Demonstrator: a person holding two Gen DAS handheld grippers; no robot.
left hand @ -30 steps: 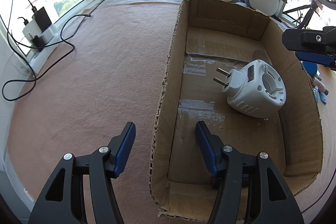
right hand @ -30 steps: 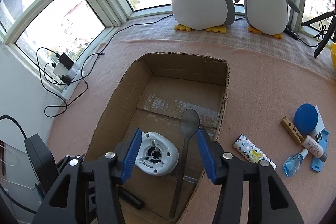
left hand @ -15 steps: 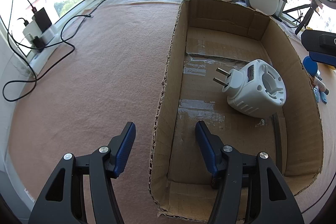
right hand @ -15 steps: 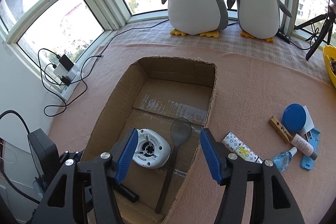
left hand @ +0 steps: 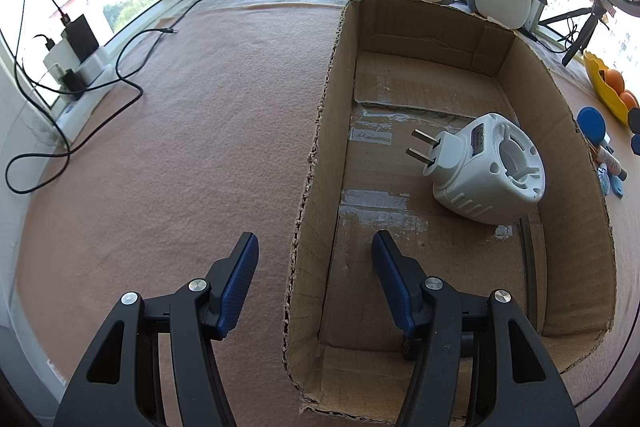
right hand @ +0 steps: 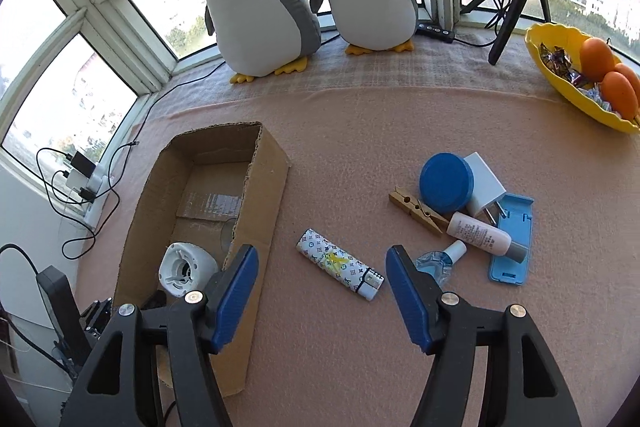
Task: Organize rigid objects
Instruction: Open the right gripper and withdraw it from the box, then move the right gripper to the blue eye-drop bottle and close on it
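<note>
Two hand-held grippers show. The left hand-held gripper [left hand: 314,269] straddles the cardboard box's [left hand: 320,131] wall, pads apparently pressing on it, one finger inside, one outside. The white plug adapter [left hand: 484,171] lies inside the box. The right hand-held gripper [right hand: 320,281] hangs over the patterned lighter [right hand: 340,263] on the bench [right hand: 360,131], jaws opening, gripping nothing.
</note>
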